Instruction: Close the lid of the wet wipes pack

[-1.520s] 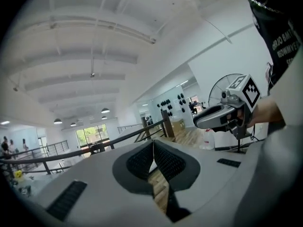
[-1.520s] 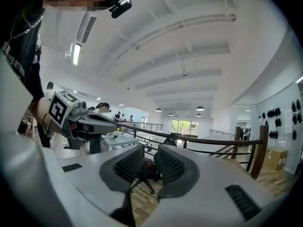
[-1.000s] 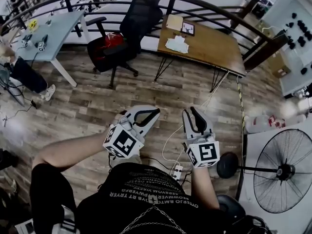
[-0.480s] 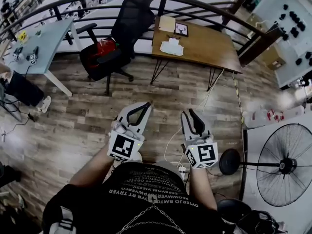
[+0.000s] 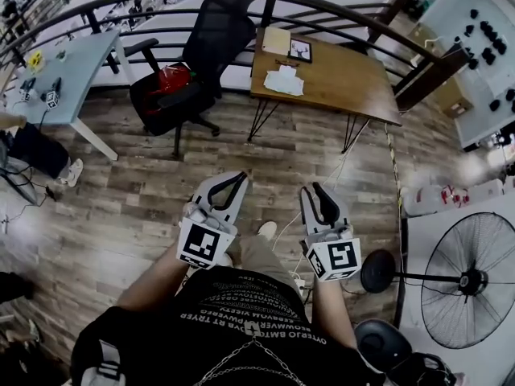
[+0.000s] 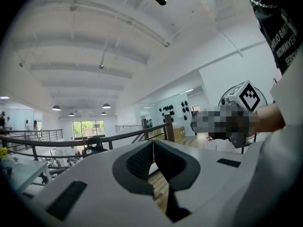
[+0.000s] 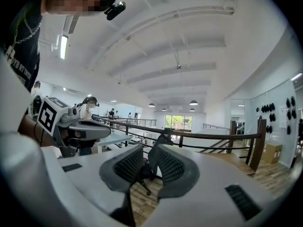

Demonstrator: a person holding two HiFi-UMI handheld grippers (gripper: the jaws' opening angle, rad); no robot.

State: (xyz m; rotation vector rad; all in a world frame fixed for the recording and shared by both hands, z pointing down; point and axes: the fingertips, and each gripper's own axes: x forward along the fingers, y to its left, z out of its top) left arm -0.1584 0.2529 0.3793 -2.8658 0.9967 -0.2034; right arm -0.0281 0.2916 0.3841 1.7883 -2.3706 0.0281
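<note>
Your left gripper [image 5: 239,180] is pinched shut on nothing. Your right gripper [image 5: 315,190] shows a narrow gap, empty. That white pack [image 5: 283,80] on the far desk [image 5: 342,83] is possibly the wipes.

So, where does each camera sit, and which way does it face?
Head view: on the head, facing steeply down at floor, chair, desk; shows left tool, right tool, shirt.
Left gripper view: on the left tool, facing level along its shut jaws to the railing; shows right tool, shirt.
Right gripper view: on the right tool, facing along its jaws to railing and chair; shows left tool.
Shared: all three see the railing.
</note>
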